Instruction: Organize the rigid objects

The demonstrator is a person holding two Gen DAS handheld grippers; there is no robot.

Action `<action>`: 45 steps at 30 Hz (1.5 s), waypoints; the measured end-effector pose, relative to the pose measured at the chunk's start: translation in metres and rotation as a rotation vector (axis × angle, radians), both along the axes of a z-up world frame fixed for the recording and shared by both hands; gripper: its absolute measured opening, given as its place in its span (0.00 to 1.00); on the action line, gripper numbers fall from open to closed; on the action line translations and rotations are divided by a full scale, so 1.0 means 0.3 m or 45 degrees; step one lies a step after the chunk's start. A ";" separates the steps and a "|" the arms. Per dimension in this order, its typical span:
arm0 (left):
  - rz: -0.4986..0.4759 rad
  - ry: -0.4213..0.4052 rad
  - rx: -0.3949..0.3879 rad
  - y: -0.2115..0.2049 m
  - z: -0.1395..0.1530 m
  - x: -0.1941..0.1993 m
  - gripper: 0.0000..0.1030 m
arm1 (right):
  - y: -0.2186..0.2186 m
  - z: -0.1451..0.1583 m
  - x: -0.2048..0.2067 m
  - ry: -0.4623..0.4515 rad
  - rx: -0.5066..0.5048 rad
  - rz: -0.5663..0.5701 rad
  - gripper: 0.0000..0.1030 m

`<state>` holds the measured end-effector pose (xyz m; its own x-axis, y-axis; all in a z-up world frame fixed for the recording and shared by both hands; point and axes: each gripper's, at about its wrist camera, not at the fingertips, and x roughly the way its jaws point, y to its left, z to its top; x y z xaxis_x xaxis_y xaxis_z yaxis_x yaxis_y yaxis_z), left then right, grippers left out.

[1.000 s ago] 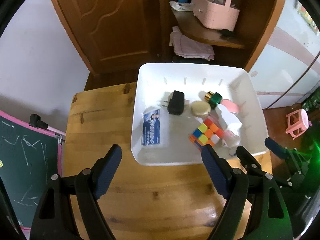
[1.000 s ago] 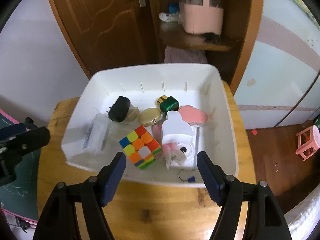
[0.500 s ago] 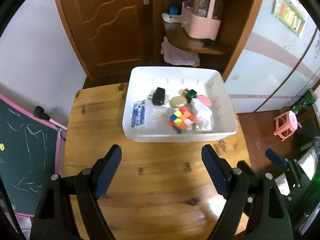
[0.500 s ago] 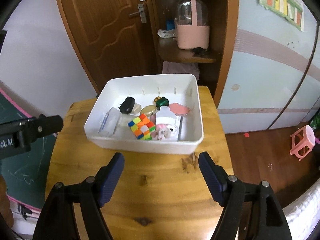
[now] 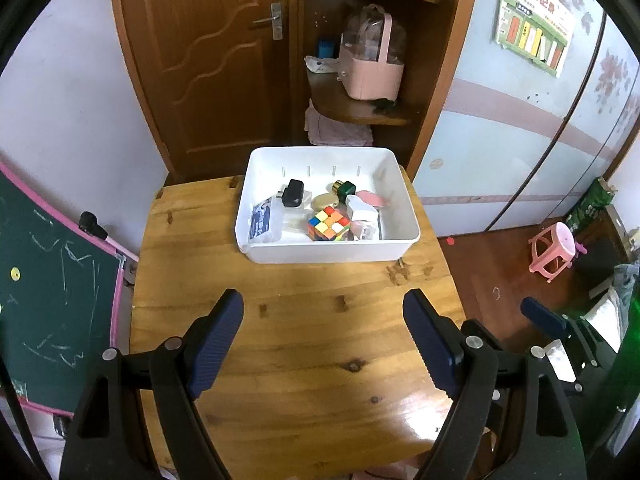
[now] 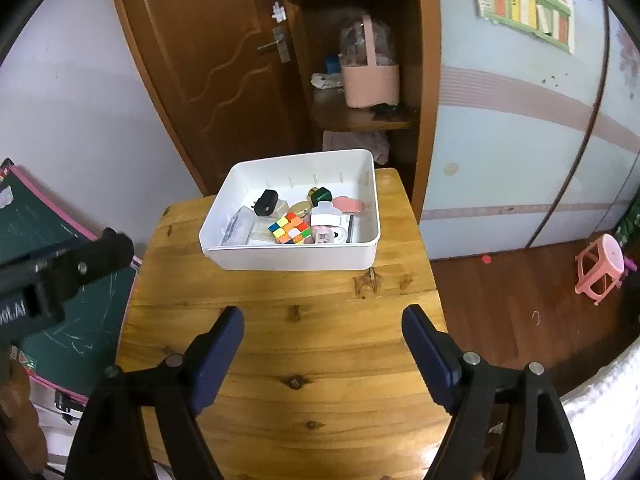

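Observation:
A white bin (image 5: pixel 328 254) (image 6: pixel 296 258) stands at the far end of a wooden table (image 5: pixel 296 344) (image 6: pixel 288 332). Inside lie a colourful puzzle cube (image 5: pixel 328 223) (image 6: pixel 289 228), a black plug adapter (image 5: pixel 293 193) (image 6: pixel 267 202), a green-capped bottle (image 5: pixel 345 188) (image 6: pixel 320 194), a clear flat case (image 5: pixel 262 222), a white bottle (image 5: pixel 360 210) and a pink piece (image 5: pixel 372 198). My left gripper (image 5: pixel 322 310) hangs open over the near table, empty. My right gripper (image 6: pixel 322 320) is empty too, its jaws still opening; it also shows at the right edge (image 5: pixel 542 318) of the left wrist view.
A green chalkboard with pink frame (image 5: pixel 48 300) leans at the table's left. Behind the bin are a brown door (image 5: pixel 208 52) and a corner shelf with a pink basket (image 5: pixel 372 68). A pink stool (image 5: pixel 554 250) stands on the floor to the right.
Both grippers have pulled back and up from the bin, which now looks smaller and farther. The things in the bin lie as before.

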<state>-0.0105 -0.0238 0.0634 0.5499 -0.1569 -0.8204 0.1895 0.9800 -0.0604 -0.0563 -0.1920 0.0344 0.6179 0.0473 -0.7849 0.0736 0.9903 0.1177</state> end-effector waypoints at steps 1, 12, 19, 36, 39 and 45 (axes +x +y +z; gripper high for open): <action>0.004 0.000 -0.005 0.002 0.000 -0.014 0.82 | 0.002 0.004 -0.008 -0.002 -0.006 -0.001 0.80; 0.062 -0.004 0.029 0.031 -0.009 -0.109 0.82 | 0.019 0.067 -0.078 -0.048 -0.051 -0.026 0.80; 0.064 0.029 0.044 0.036 -0.030 -0.138 0.82 | 0.027 0.079 -0.098 -0.042 -0.062 -0.043 0.80; 0.059 0.028 0.041 0.059 -0.011 -0.133 0.82 | 0.063 0.138 -0.104 -0.091 -0.123 -0.067 0.80; 0.064 0.029 0.044 0.066 -0.009 -0.125 0.82 | 0.076 0.153 -0.104 -0.109 -0.138 -0.066 0.80; 0.075 0.027 0.052 0.088 -0.011 -0.118 0.82 | 0.097 0.165 -0.104 -0.128 -0.157 -0.070 0.80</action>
<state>-0.0458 0.0025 0.0600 0.5392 -0.0913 -0.8372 0.1308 0.9911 -0.0238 -0.0874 -0.1629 0.0838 0.6924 -0.0814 -0.7169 0.1219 0.9925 0.0050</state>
